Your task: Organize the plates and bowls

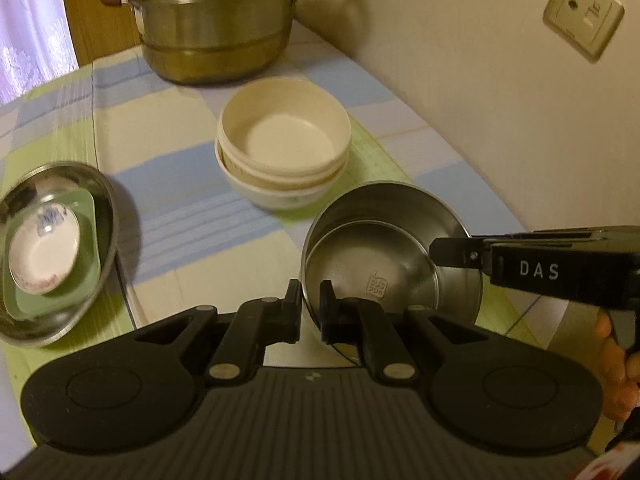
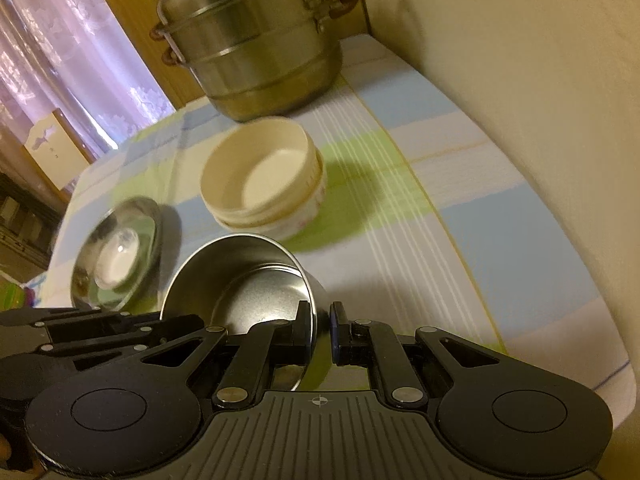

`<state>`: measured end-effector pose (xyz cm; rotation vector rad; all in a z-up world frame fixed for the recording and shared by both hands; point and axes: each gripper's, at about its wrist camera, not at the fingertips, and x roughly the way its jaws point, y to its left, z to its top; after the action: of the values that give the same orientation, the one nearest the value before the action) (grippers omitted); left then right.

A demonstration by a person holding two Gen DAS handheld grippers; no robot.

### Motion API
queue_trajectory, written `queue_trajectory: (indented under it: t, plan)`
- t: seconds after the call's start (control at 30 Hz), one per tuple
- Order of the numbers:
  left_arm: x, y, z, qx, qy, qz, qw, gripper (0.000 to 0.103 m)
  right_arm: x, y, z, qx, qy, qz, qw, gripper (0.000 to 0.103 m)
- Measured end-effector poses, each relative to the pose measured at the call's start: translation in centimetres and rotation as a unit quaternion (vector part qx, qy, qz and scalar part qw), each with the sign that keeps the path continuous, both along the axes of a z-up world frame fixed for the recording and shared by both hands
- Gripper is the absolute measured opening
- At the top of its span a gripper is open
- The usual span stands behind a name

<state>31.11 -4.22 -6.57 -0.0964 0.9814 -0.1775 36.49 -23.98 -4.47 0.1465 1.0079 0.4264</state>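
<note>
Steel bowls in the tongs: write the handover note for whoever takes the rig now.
Left tongs: shut on the near rim of the steel bowls.
Right tongs: shut on the same rim, other side.
Steel bowls: two nested, tilted.
Done: cream bowls stacked by the steamer pot; small dishes sit in the steel plate.
Left: set the steel bowls down with the others.

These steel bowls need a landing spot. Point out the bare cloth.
Free: the strip between the cream bowl stack and the wall, and the cloth between that stack and the steel dish on the left. Crowded: behind the stack, near the steamer pot.
</note>
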Motion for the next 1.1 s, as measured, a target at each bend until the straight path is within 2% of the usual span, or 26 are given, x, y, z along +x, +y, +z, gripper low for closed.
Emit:
queue_trajectory:
  t: [0.37,0.57,0.8,1.1]
  plan:
    - [3.4,1.6,4.2,0.008,-0.045,0.013,0.9989,0.008,3.9,1.7,4.0,0.016,-0.028,0.006,0.999,0.01]
    - [5.7,2.6,5.3,0.006,-0.058,0.021,0.9981,0.008,6.3,2.8,5.1,0.019,-0.038,0.005,0.999,0.01]
    - [8.6,3.6,5.2,0.006,-0.059,0.03,0.9978,0.008,9.1,3.9,5.1,0.022,-0.032,0.001,0.999,0.01]
    - [11.0,4.3,3.9,0.003,-0.04,0.036,0.9985,0.008,11.4,4.6,3.8,0.017,-0.014,-0.002,1.0,0.01]
